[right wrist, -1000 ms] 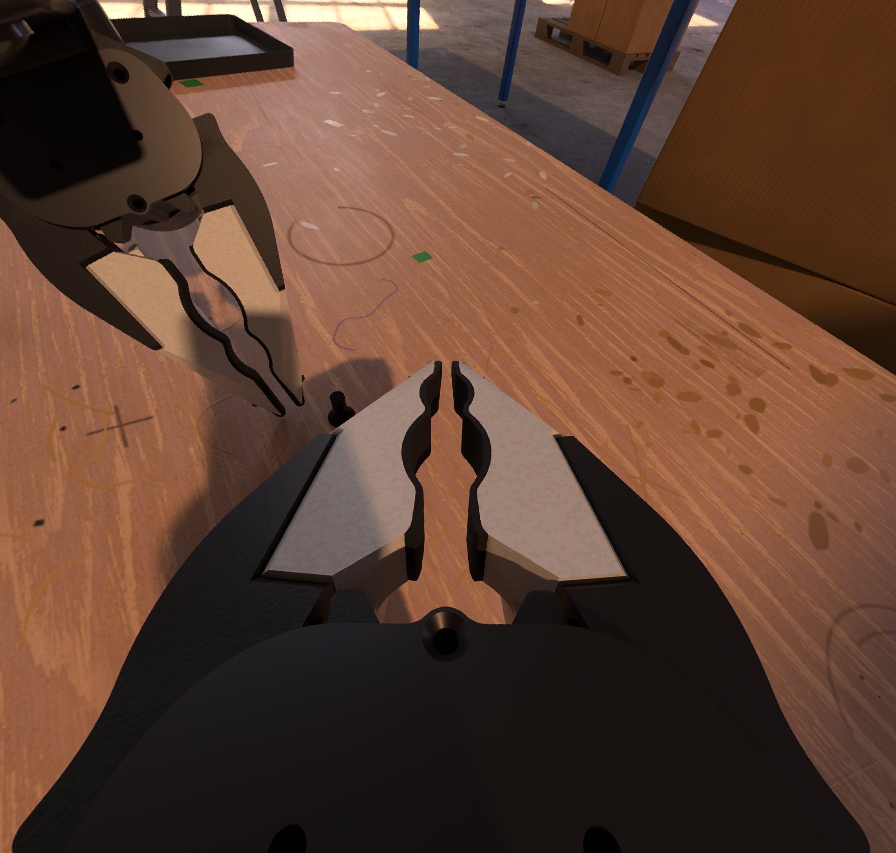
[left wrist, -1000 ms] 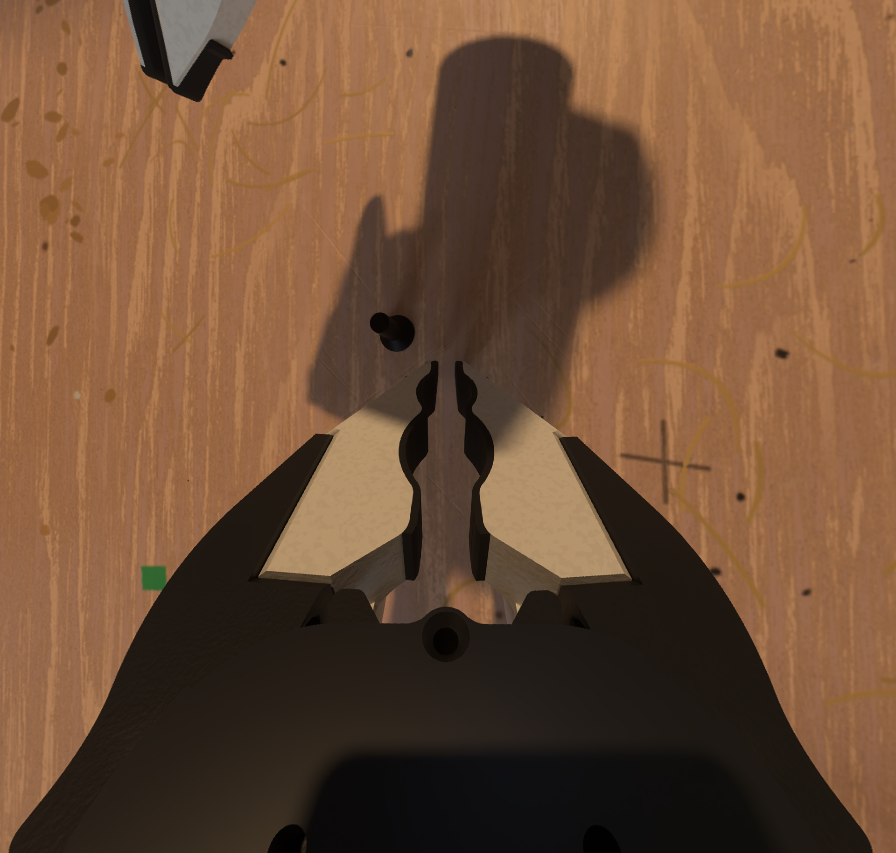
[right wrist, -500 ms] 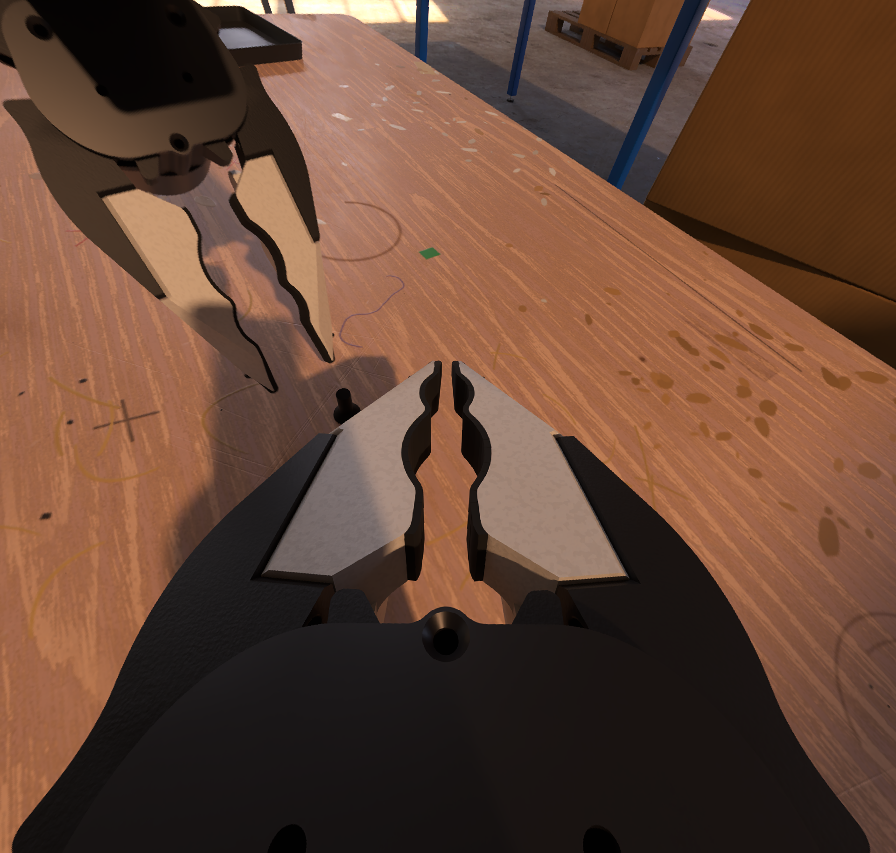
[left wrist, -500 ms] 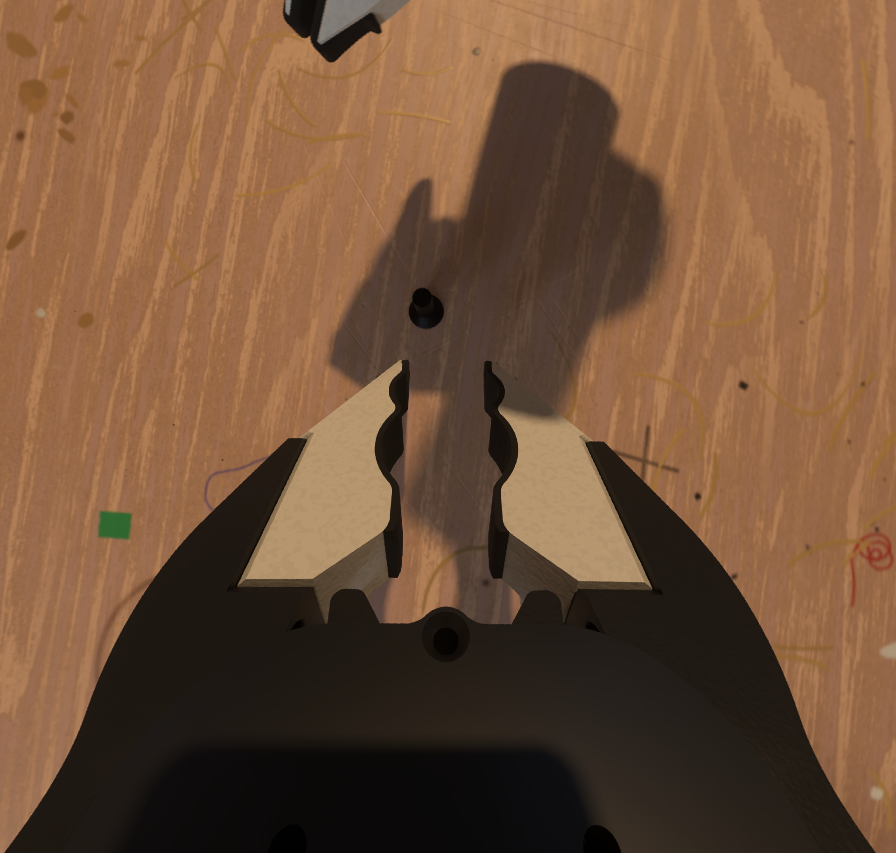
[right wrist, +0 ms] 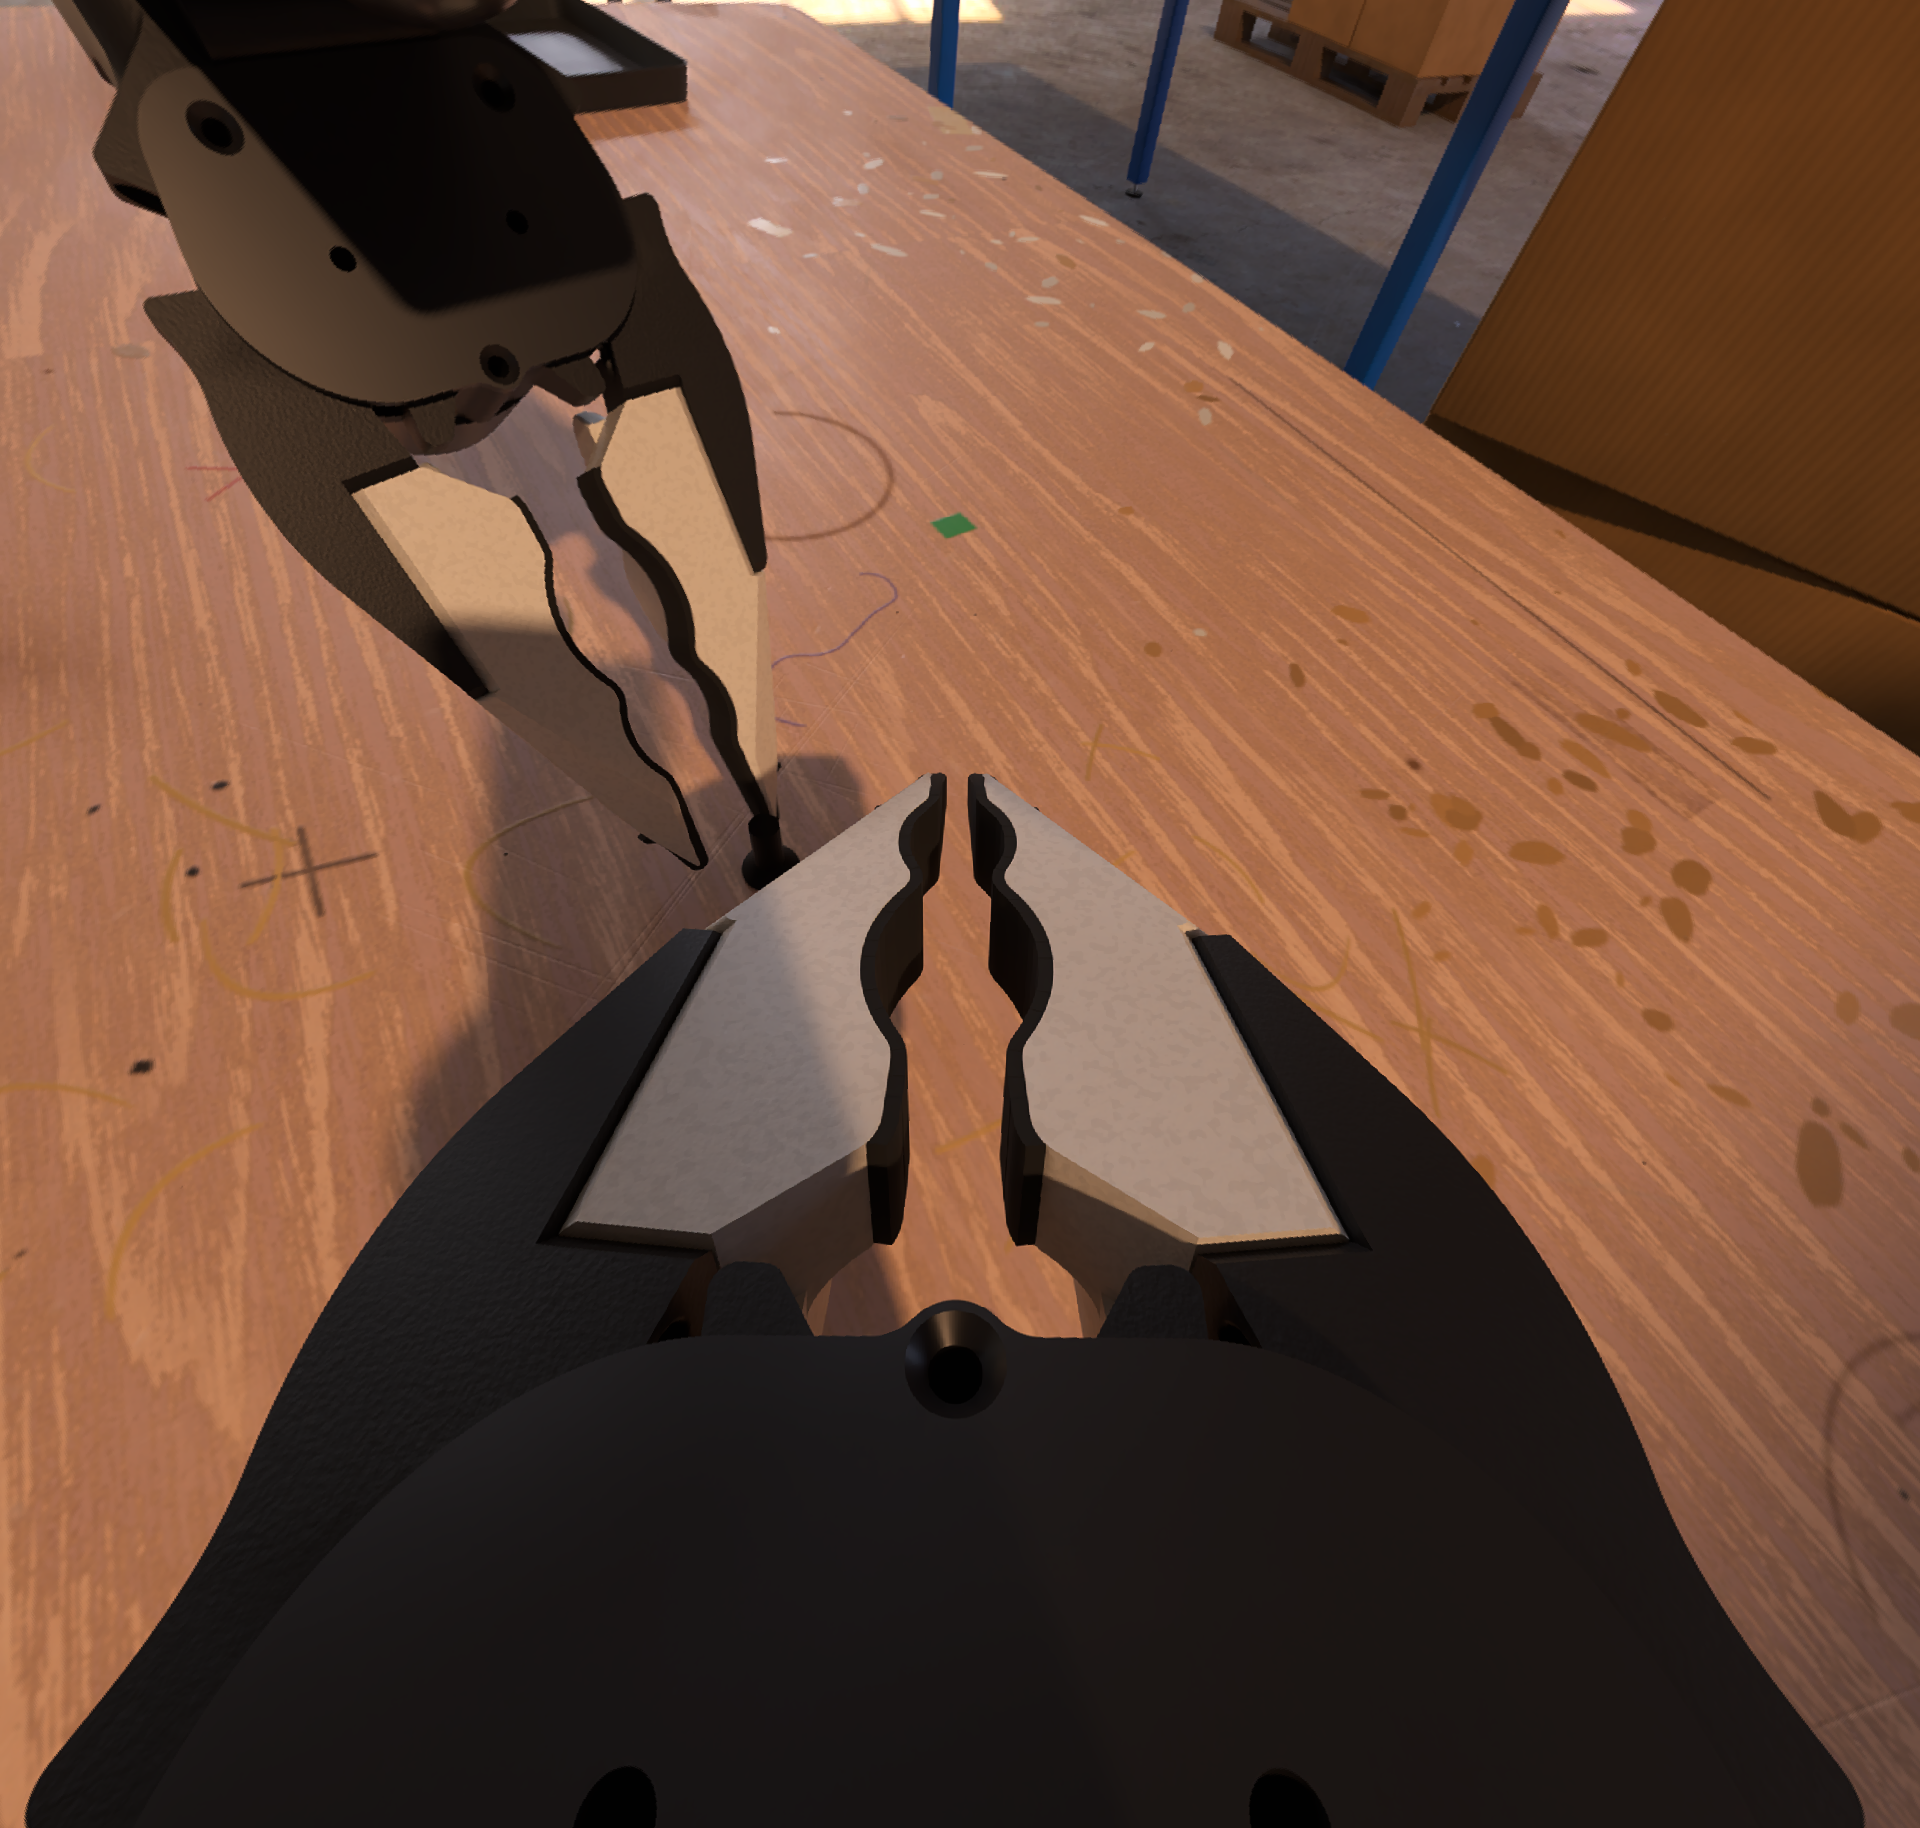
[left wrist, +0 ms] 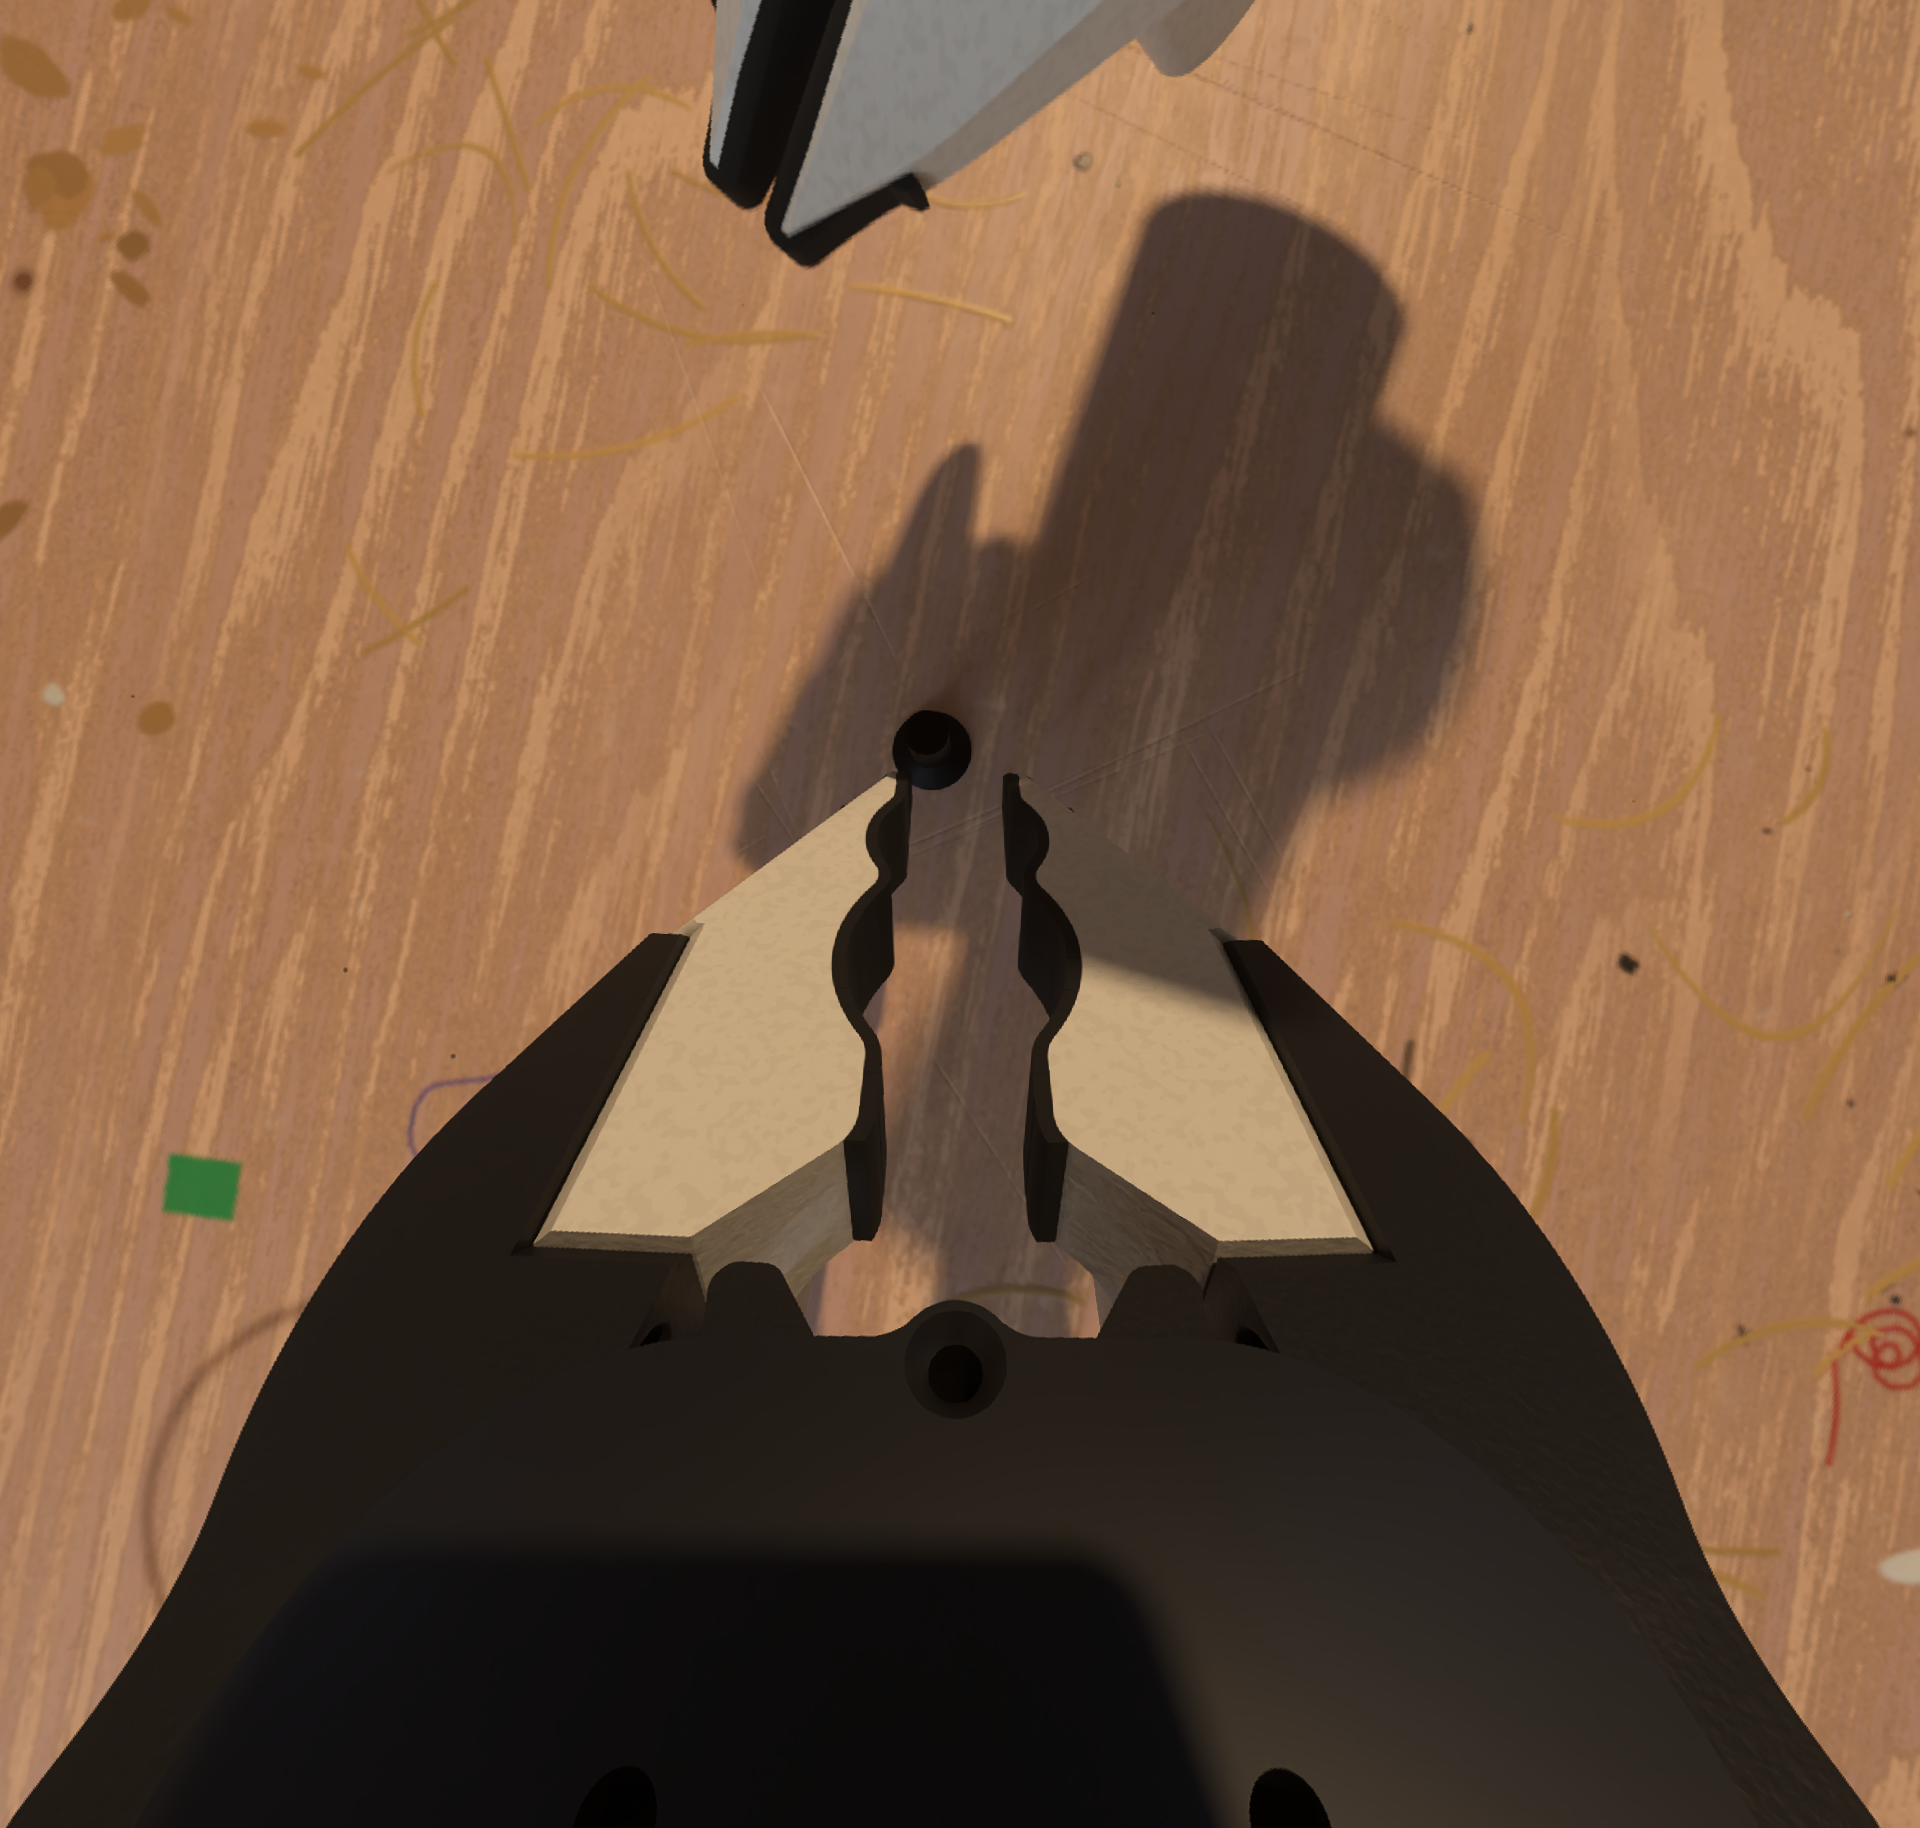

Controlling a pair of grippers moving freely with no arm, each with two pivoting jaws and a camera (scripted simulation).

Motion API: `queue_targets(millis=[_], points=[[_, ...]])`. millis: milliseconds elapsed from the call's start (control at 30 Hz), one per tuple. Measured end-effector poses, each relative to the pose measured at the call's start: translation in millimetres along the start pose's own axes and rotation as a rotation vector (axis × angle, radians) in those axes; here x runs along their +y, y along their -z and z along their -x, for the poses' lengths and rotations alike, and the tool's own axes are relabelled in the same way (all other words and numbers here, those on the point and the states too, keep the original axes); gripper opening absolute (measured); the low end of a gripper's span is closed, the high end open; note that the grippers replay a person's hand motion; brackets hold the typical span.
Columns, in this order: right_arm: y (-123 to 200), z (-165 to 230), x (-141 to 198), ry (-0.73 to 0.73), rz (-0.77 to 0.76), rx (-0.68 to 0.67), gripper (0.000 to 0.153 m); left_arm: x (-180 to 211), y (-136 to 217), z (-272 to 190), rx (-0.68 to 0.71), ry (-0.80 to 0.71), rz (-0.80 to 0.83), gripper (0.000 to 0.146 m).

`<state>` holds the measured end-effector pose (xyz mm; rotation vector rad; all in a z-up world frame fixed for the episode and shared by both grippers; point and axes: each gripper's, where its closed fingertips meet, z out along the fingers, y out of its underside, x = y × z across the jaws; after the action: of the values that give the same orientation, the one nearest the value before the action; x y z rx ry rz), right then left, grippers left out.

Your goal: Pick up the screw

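Approach step: left gripper (left wrist: 954,789) hangs over the desk (left wrist: 1558,220), jaws narrowly parted, screw (left wrist: 931,748) upright just beyond its left tip, needing a slight leftward shift before closing.

The left claw (left wrist: 956,791) points down at the wooden counter (left wrist: 312,531), jaws parted. The black screw (left wrist: 931,748) sits just beyond its left fingertip, mid-frame. The right claw (left wrist: 774,204) enters top centre, closed.

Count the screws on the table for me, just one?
1. The black screw stands on the wooden table, just off the left gripper's open fingertips, nearer its left finger. The right wrist view shows no other; gripper bodies could hide more.
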<state>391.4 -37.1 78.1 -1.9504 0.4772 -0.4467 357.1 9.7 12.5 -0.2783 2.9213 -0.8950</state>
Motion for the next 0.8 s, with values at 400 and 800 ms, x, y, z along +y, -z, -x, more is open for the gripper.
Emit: queue_targets(millis=[400, 800], points=[[-2.5, 6.0, 3.5, 0.029, 0.019, -0.023, 0.004, -7.0, -7.4, 10.4, -0.112, -0.014, -0.035, 0.008], [2.9, 12.9, -20.8, 0.136, -0.098, 0.013, 0.003, -52.3, 37.4, 26.5, 0.040, 0.277, -0.499, 0.008]])
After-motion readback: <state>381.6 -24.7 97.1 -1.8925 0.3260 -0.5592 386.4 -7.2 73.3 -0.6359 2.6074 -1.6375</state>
